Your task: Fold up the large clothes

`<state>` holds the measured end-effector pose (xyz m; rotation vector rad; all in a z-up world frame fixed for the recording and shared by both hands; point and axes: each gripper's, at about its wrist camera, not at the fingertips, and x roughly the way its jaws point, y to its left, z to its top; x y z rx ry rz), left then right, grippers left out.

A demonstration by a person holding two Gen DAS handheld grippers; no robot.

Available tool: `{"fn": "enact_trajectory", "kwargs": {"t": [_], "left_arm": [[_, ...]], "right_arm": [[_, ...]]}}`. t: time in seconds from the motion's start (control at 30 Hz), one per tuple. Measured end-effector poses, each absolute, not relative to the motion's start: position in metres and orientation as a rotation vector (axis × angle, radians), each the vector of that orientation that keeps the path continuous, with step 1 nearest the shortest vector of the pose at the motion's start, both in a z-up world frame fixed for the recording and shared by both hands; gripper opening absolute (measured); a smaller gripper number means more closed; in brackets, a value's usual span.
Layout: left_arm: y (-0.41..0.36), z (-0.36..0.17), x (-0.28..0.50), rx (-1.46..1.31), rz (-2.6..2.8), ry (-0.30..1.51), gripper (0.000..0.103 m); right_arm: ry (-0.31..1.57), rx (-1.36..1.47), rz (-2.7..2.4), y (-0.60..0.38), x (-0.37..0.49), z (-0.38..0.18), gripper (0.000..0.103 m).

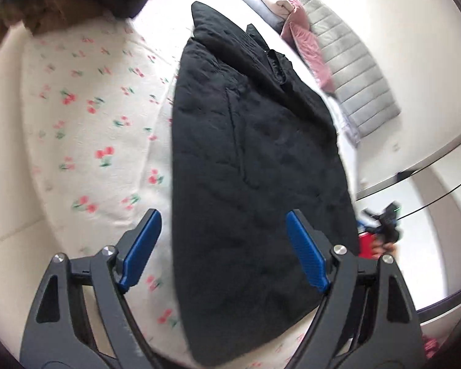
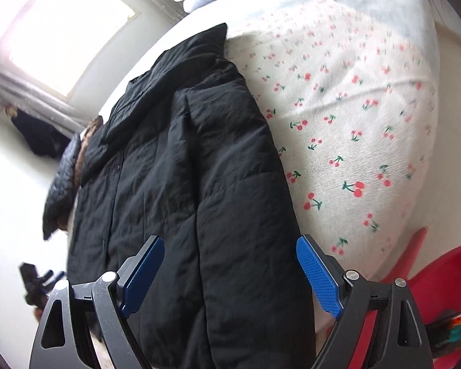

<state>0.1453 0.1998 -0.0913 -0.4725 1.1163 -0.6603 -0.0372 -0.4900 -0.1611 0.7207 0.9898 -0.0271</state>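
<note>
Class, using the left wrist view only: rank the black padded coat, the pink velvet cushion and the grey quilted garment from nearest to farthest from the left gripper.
1. Black padded coat: directly ahead of the open left gripper, stretching away along the bed.
2. Pink velvet cushion: beyond the coat's far right edge.
3. Grey quilted garment: right of the cushion, slightly farther out.
</note>
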Motion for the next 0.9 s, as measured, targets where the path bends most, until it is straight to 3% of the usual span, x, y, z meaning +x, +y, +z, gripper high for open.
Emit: {"fn": "enact_trajectory", "kwargs": {"t": [0.1, 0.27, 0.57, 0.63, 0.67, 0.7, 0.73, 0.8, 0.9], "left_arm": [[0.19, -0.107, 0.15, -0.495, -0.681, 1.164, 0.077], [0.184, -0.111, 0.139, -0.502, -0.767, 1.163, 0.076], [0.164, -0.115, 0.115, -0.557, -0.889, 1.207, 0.075], [0.161, -0.111, 0.113, -0.56, -0.884, 1.202, 0.062], [0.157, -0.109, 0.114, -0.555, -0.877, 1.202, 0.05], [0.157, -0.107, 0.112, -0.541, -0.862, 1.201, 0.036], [0.156, -0.105, 0.11, -0.532, -0.849, 1.196, 0.03], [0.158, -0.097, 0.107, -0.547, -0.838, 1.169, 0.019], [0.159, -0.074, 0.1, -0.564, -0.834, 1.08, 0.012]], "right_arm": [[0.972, 0.761, -0.018, -0.494, -0.04, -0.176, 0.087], [0.892, 0.809, 0.097, -0.492, -0.065, -0.183, 0.085], [0.878, 0.912, 0.274, -0.464, -0.087, -0.192, 0.065], [0.897, 0.878, 0.29, -0.452, -0.082, -0.186, 0.051], [0.909, 0.853, 0.292, -0.445, -0.079, -0.182, 0.044], [0.915, 0.837, 0.291, -0.44, -0.076, -0.178, 0.029], [0.915, 0.821, 0.286, -0.436, -0.074, -0.173, 0.017], [0.902, 0.767, 0.265, -0.425, -0.074, -0.159, 0.016], [0.84, 0.698, 0.252, -0.411, -0.08, -0.129, 0.013]]}}
